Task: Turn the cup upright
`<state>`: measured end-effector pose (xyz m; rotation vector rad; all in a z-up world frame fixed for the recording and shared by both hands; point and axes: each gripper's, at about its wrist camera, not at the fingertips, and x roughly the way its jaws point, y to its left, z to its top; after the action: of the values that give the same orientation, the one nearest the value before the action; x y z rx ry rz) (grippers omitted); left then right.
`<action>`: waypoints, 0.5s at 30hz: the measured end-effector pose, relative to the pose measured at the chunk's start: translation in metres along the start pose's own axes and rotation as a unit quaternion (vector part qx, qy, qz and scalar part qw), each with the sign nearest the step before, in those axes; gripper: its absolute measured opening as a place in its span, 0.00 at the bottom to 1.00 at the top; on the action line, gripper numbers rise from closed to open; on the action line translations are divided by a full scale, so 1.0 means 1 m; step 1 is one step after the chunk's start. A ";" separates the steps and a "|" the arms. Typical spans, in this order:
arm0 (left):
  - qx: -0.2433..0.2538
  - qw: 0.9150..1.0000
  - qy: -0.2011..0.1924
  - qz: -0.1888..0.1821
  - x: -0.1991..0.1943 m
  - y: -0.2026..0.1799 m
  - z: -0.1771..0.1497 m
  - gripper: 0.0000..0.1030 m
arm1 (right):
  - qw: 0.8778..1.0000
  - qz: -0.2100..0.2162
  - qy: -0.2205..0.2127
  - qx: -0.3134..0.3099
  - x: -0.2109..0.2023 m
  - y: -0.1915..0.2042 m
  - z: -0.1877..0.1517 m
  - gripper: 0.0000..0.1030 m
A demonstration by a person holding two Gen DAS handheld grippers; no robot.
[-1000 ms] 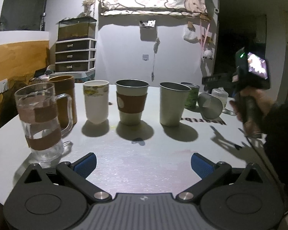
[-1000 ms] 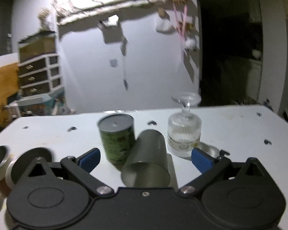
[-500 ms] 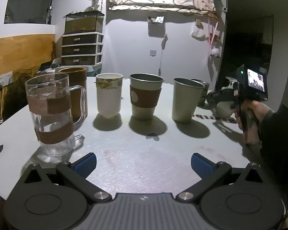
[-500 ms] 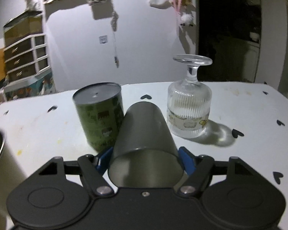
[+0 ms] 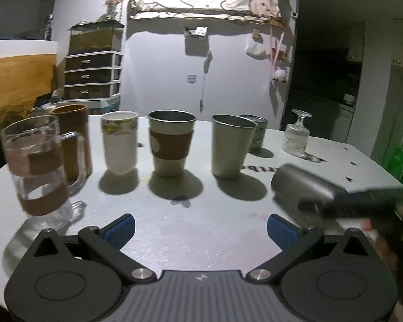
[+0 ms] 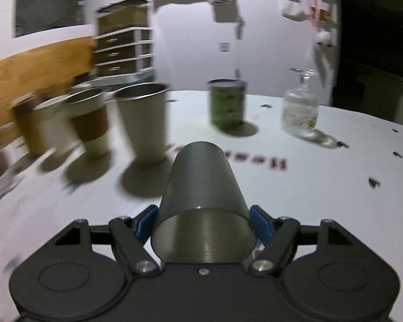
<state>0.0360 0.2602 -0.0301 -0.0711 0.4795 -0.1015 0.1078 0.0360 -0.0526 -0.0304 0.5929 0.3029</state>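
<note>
Dim room light falls on a pale counter (image 6: 322, 187) where upright cups stand in a row ahead and to the left of the right gripper (image 6: 201, 224). That gripper is clenched on a steel cup (image 6: 201, 209) lying on its side, mouth toward the camera, lifted so it can likely be turned base-down. The left gripper (image 5: 200, 226) hangs released, holding nothing, the cup to its right.

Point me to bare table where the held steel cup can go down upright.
Best patch: bare table ahead of the right hand-held gripper, bordered by the plain steel cup, green can and inverted stemmed glass. The left is crowded by the cup row, from the sleeved cup to the glass mug.
</note>
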 end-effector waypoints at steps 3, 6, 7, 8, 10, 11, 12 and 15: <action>0.006 1.000 0.002 -0.002 0.010 -0.008 0.006 1.00 | 0.999 0.043 -0.001 -0.028 -0.029 0.015 -0.020 0.73; 0.013 1.000 0.008 0.001 0.022 -0.015 0.012 1.00 | 0.994 0.075 -0.003 -0.073 -0.053 0.031 -0.036 0.73; 0.015 1.000 0.011 0.001 0.028 -0.018 0.015 1.00 | 0.992 0.084 -0.004 -0.090 -0.060 0.036 -0.042 0.73; 0.017 1.000 0.015 0.000 0.033 -0.020 0.017 1.00 | 0.991 0.090 -0.005 -0.101 -0.065 0.039 -0.045 0.73; 0.020 0.999 0.026 -0.004 0.045 -0.024 0.021 1.00 | 0.986 0.108 -0.009 -0.123 -0.075 0.046 -0.051 0.73; 0.021 0.999 0.033 -0.008 0.051 -0.027 0.023 1.00 | 0.984 0.117 -0.013 -0.134 -0.078 0.049 -0.055 0.73; 0.022 0.999 0.040 -0.012 0.056 -0.027 0.023 1.00 | 0.982 0.124 -0.017 -0.143 -0.081 0.052 -0.057 0.74; 0.042 0.996 0.063 -0.039 0.071 -0.037 0.026 1.00 | 0.977 0.140 -0.019 -0.162 -0.086 0.057 -0.066 0.75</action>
<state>0.1075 0.2169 -0.0365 0.0000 0.5982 -0.2039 -0.0123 0.0593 -0.0567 -0.2559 0.5047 0.6705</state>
